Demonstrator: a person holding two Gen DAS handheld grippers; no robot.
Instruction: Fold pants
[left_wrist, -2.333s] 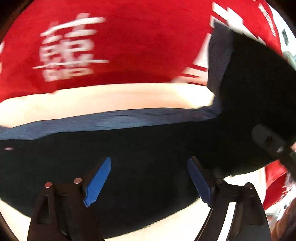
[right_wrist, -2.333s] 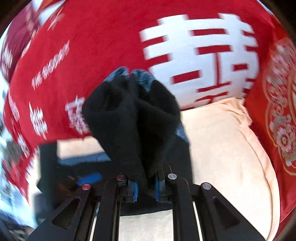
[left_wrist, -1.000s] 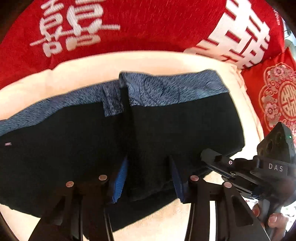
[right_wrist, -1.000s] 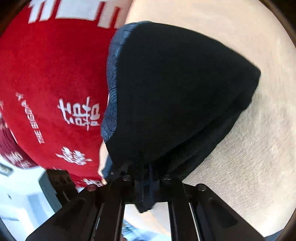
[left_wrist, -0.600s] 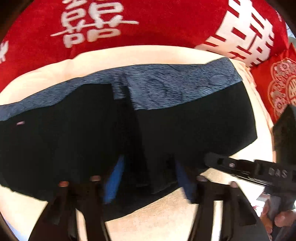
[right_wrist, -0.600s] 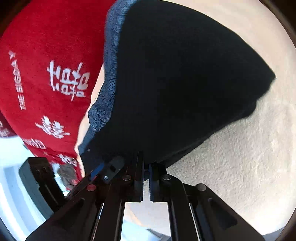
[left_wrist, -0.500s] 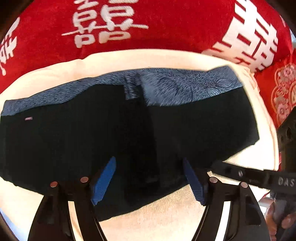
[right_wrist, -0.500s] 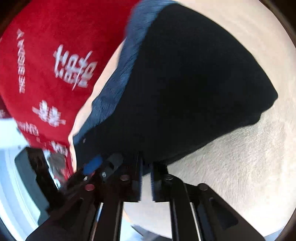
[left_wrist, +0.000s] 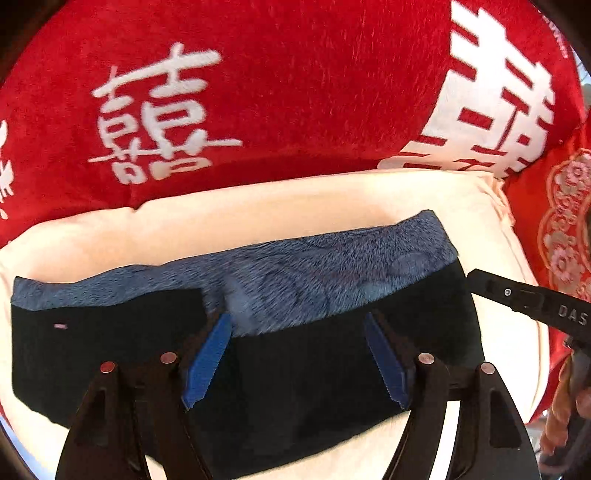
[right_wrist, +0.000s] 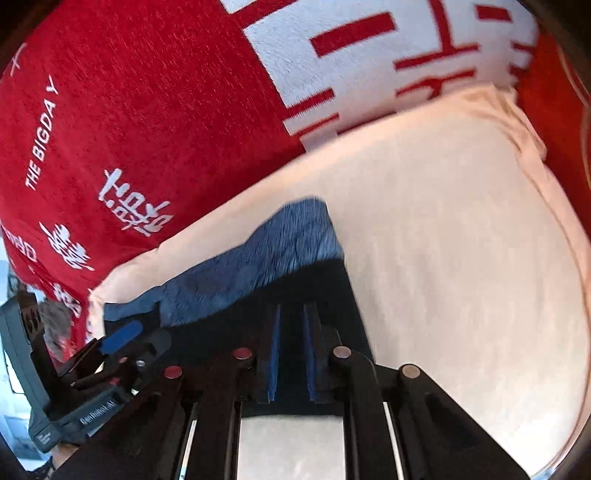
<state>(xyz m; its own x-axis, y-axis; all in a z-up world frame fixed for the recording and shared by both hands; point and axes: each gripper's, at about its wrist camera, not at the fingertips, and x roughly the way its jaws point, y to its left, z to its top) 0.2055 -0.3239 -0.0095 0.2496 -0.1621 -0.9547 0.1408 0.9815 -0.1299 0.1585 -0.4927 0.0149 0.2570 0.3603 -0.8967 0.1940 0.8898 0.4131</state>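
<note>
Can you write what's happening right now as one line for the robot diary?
pants: folded, lying on cream cushion | left gripper: open above pants | right gripper: jaws closing, nothing between

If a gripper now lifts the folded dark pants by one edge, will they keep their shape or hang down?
The pants would probably droop and unfold: they lie in soft, loose layers on the cream cushion. The fuzzy blue band suggests fleece, so likely light and grippy rather than slippery. Pushed, they would probably bunch up on the textured cushion rather than slide.
</note>
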